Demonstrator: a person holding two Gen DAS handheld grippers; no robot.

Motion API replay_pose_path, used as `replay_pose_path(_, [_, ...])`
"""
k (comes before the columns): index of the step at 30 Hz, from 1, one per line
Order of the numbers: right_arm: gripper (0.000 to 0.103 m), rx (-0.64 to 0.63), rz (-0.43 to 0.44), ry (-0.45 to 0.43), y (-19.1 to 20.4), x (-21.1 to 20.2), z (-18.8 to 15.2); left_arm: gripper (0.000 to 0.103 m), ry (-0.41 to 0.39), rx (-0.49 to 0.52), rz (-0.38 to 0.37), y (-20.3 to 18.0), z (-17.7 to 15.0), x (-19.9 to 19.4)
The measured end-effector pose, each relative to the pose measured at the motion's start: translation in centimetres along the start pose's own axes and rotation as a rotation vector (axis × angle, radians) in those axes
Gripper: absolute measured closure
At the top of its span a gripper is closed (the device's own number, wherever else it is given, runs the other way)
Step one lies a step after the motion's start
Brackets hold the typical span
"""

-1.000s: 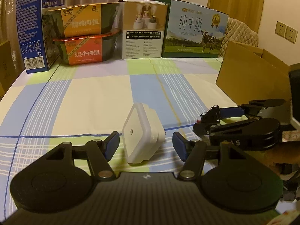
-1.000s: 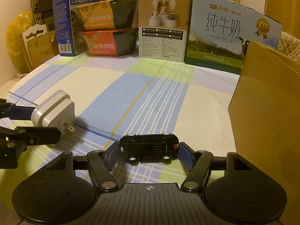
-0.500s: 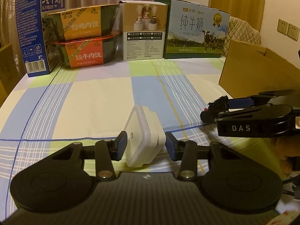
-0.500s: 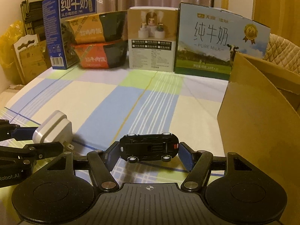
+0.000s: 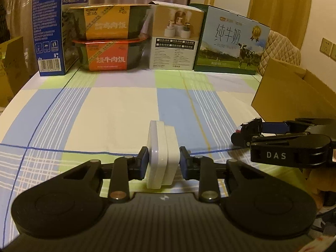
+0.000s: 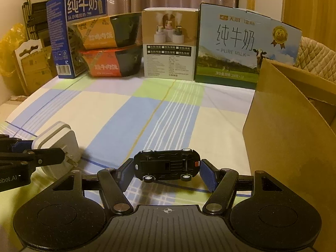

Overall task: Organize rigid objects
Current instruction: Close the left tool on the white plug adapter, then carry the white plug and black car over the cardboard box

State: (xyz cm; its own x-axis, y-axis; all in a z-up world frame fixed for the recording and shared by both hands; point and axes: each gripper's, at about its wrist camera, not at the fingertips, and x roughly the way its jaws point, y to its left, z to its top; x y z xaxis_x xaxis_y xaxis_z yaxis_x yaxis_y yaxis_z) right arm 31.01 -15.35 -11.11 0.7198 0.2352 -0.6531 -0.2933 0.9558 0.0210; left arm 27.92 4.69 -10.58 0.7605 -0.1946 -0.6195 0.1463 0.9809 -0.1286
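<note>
My left gripper [image 5: 162,163] is shut on a white plug adapter [image 5: 162,155] and holds it just above the checked cloth. The adapter also shows at the left of the right wrist view [image 6: 56,145], prongs pointing right. My right gripper [image 6: 168,173] is shut on a black toy car [image 6: 167,164], held on its side with the underside and wheels facing the camera. In the left wrist view the right gripper [image 5: 247,134] is at the right, with the car's end just showing.
An open cardboard box [image 6: 294,126] stands at the right. Along the back are a blue milk carton [image 6: 77,33], two stacked rice bowls [image 6: 109,48], a humidifier box [image 6: 170,44] and a Pure Milk box [image 6: 241,46].
My left gripper closed on the white adapter and lifted it upright off the cloth. My right gripper kept hold of the car and rose slightly.
</note>
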Motion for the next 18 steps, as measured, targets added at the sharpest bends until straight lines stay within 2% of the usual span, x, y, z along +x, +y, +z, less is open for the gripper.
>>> replay_pose_path(10, [0.039,0.003,0.012,-0.013,0.4,-0.9,0.3,0.077,0.01,-0.042,0.01,0.4,0.1,-0.3])
replay_pose_path(18, [0.039,0.021,0.009,-0.035,1.1,-3.7,0.6,0.077,0.01,-0.059,0.032,0.6,0.1,-1.8])
